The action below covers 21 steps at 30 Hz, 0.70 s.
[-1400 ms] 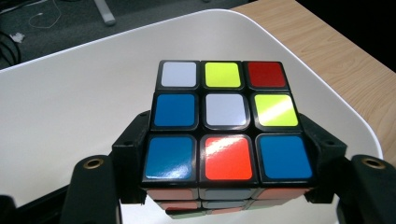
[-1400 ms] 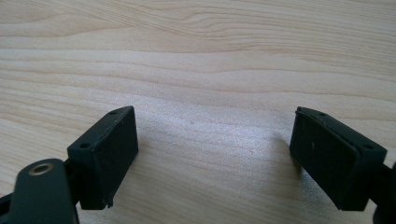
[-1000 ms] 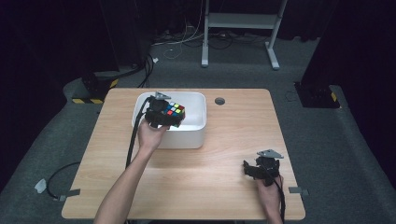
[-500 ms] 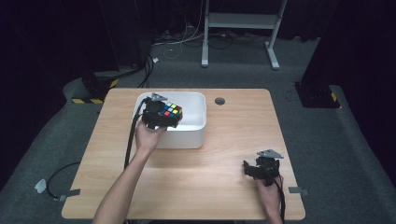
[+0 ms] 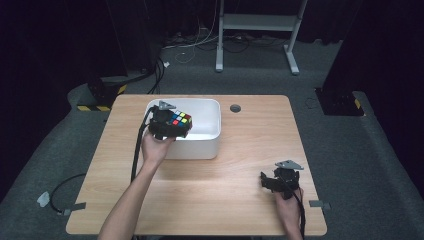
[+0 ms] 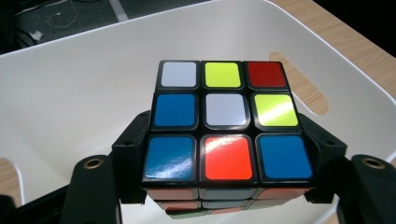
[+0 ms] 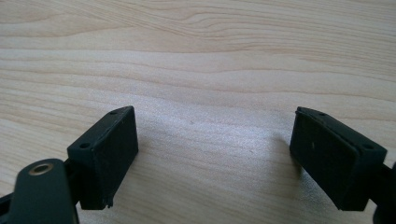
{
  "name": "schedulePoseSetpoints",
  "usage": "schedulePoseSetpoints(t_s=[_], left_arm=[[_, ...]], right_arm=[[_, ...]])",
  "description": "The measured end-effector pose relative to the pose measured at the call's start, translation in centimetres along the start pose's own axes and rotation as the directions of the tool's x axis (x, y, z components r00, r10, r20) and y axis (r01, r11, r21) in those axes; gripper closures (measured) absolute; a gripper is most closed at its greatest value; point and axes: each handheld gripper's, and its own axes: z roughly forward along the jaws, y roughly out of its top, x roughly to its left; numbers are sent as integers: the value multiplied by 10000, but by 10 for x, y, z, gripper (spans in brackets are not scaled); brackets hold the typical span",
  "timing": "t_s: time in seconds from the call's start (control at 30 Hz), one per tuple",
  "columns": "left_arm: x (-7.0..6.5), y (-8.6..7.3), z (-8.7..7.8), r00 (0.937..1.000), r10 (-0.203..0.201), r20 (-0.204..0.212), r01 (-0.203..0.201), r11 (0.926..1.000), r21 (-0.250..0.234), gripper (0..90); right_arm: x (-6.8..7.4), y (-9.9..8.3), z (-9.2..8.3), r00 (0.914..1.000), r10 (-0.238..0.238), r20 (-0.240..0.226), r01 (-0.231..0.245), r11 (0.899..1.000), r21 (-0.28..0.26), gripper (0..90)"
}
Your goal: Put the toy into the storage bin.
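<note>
Multicoloured cube point(image 6: 226, 133) clamped between left gripper point(image 5: 167, 124) jaws, held over white bin point(image 5: 212, 117). Right gripper point(image 7: 215, 154) jaws spread wide, nothing between them, low over wooden table point(image 5: 250, 130).

Wooden table point(image 5: 220, 195) — a white bin point(image 5: 207, 145) on it, seemingly plastic.

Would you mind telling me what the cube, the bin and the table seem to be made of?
Cube: likely hard plastic, black body with glossy coloured tiles that catch glare.
Bin: probably moulded white plastic, smooth and satin, with rounded corners and cut-out handles.
Table: light wood or wood-look laminate, matte, with visible grain.
</note>
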Motion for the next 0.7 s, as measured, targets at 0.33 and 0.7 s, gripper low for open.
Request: schedulePoseSetpoints(t_s=[0.33, 0.7], left_arm=[[2, -1, -2, 9998, 8, -176, -8, 10000, 23, 333], [9, -6, -2, 9994, -160, -318, 160, 9999, 10, 334]], right_arm=[[0, 0, 0, 10000, 0, 1, 0, 10000, 0, 151], [0, 0, 0, 10000, 0, 0, 0, 10000, 0, 151]])
